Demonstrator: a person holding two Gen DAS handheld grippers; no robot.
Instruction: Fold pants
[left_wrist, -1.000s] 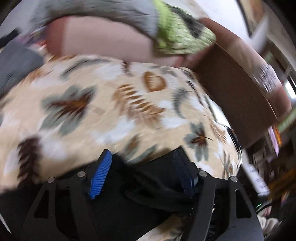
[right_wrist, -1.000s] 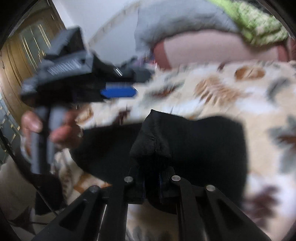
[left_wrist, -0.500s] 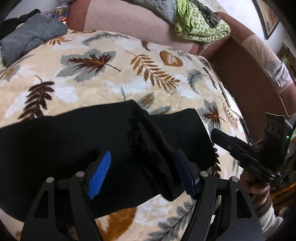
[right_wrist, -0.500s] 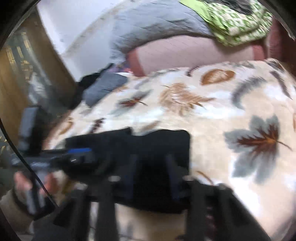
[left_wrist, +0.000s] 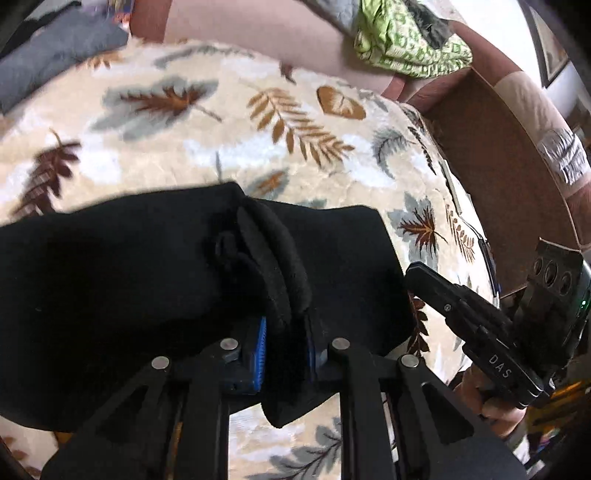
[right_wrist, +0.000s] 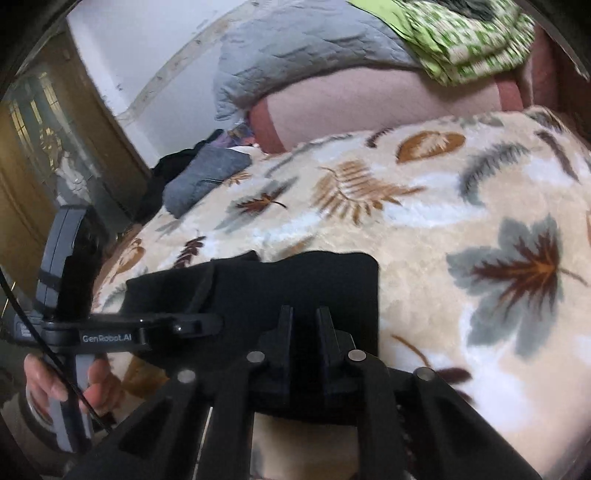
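Black pants (left_wrist: 129, 280) lie folded on a cream blanket with a leaf print (left_wrist: 229, 140). My left gripper (left_wrist: 284, 332) is shut on a raised ridge of the black cloth near the pants' near edge. In the right wrist view the pants (right_wrist: 295, 280) lie flat in front of my right gripper (right_wrist: 304, 325). Its fingers stand close together over the pants' near edge; whether cloth is between them does not show. The right gripper also shows in the left wrist view (left_wrist: 476, 321), at the pants' right edge. The left gripper (right_wrist: 184, 325) shows at the left of the right wrist view.
A grey garment (right_wrist: 207, 177) and dark clothes lie at the blanket's far left. A pink-brown sofa back (right_wrist: 369, 107) carries a grey quilt (right_wrist: 295, 51) and a green patterned cloth (left_wrist: 406, 40). A brown wooden panel (left_wrist: 498, 177) stands at the right.
My left gripper has closed from open onto the ridge of black cloth. The right gripper let go of its bunch of cloth, and the pants came down flat on the blanket.
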